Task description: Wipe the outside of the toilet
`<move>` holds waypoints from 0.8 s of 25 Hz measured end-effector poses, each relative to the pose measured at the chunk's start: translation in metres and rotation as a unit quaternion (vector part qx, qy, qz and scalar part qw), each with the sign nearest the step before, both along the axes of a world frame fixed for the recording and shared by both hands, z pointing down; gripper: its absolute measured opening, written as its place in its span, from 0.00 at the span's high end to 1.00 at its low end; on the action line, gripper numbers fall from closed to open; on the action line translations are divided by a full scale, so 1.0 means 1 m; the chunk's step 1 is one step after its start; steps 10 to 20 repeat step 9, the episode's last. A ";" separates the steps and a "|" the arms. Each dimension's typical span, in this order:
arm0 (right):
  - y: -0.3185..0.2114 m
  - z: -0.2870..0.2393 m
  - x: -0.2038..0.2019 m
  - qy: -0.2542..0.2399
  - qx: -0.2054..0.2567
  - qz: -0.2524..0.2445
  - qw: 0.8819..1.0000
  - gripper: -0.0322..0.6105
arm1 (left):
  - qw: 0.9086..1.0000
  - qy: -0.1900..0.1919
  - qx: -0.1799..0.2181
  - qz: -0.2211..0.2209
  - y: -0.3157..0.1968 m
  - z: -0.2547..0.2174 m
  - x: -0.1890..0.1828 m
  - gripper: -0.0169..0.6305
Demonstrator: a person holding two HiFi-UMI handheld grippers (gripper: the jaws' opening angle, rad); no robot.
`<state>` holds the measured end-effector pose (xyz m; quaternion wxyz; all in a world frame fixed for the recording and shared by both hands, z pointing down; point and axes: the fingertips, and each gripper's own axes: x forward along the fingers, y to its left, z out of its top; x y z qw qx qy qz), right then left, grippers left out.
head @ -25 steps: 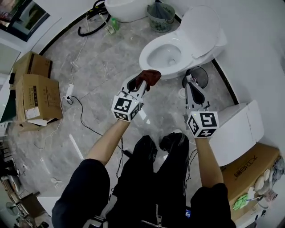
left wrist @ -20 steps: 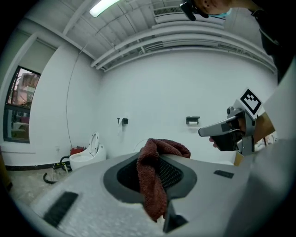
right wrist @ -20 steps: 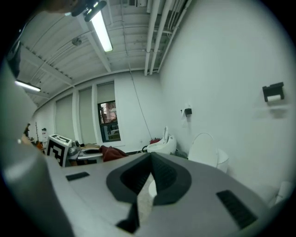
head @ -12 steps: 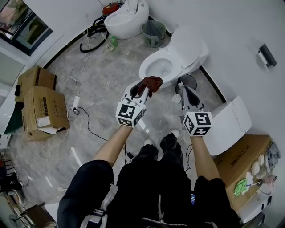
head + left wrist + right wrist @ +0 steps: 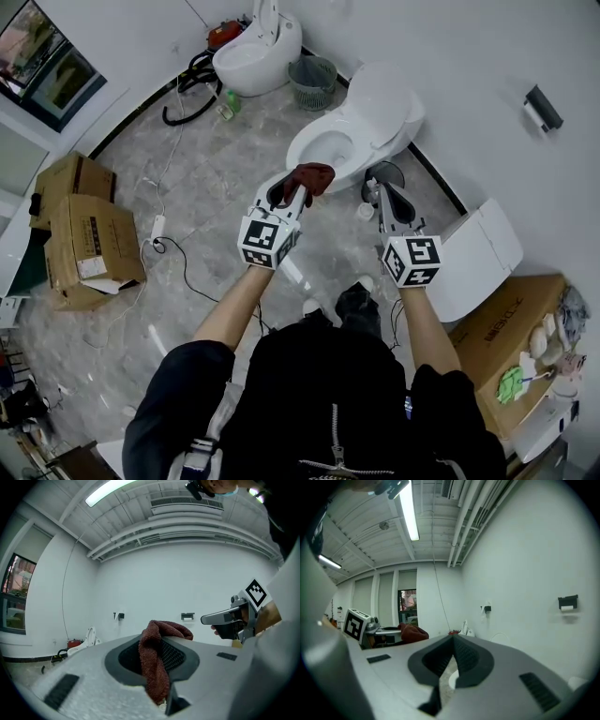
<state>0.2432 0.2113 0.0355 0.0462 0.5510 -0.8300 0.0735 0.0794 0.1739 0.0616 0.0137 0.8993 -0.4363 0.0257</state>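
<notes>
maroon terry cloth point(image 5: 312, 176): soft, light, limp; best gripped bunched at a fold. pinched in left gripper point(image 5: 296, 187), in the air near the toilet point(image 5: 349, 131) front rim. right gripper point(image 5: 377, 189): jaws together, empty. since a second ago: toilet further off, higher in head view.

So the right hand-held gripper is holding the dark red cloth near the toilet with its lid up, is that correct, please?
Not quite: it is the left hand-held gripper that is shut on the dark red cloth, as the left gripper view shows. The right hand-held gripper is shut and empty. The toilet does have its lid up.
</notes>
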 end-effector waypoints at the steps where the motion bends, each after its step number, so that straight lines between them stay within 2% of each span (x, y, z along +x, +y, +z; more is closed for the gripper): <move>1: 0.002 0.000 0.001 0.000 0.000 0.000 1.000 0.95 | 1.000 0.000 0.000 0.000 0.002 0.000 0.000 0.86; 20: 0.008 0.003 0.002 -0.011 0.004 -0.002 1.000 0.95 | 1.000 -0.003 -0.002 0.001 0.012 0.005 0.003 0.86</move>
